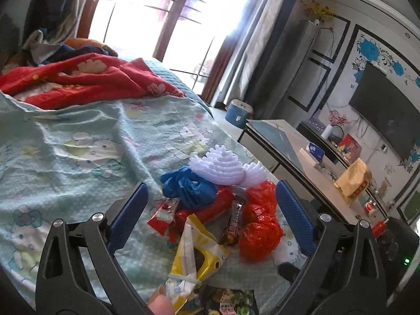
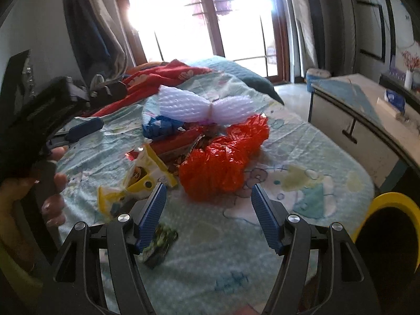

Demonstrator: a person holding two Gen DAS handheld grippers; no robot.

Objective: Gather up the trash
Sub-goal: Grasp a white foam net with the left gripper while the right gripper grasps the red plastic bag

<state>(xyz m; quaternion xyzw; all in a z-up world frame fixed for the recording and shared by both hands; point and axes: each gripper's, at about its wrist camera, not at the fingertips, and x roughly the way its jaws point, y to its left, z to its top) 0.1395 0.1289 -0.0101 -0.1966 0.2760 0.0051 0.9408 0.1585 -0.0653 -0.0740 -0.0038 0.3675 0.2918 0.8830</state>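
A pile of trash lies on the pale green bedsheet [image 1: 78,157]: white foam netting [image 1: 223,168], a blue plastic bag [image 1: 186,186], crumpled red plastic bags [image 1: 258,225], a brown candy-bar wrapper [image 1: 233,223], a yellow-and-white snack bag [image 1: 194,257] and a dark green packet [image 1: 228,302]. My left gripper [image 1: 211,186] is open, its blue pads standing either side of the pile, touching nothing. My right gripper [image 2: 208,187] is open too, just short of the red bags [image 2: 218,165], with the green packet [image 2: 157,246] under its left finger. The left gripper's blue finger [image 2: 84,128] shows at the left, held by a hand [image 2: 55,183].
A red blanket [image 1: 86,84] is bunched at the bed's far end. A low table [image 1: 309,162] with boxes stands right of the bed, a TV [image 1: 388,115] behind it. A yellow-rimmed dark container [image 2: 388,204] sits at the bed's right edge. A blue bin [image 1: 237,115] stands by the window.
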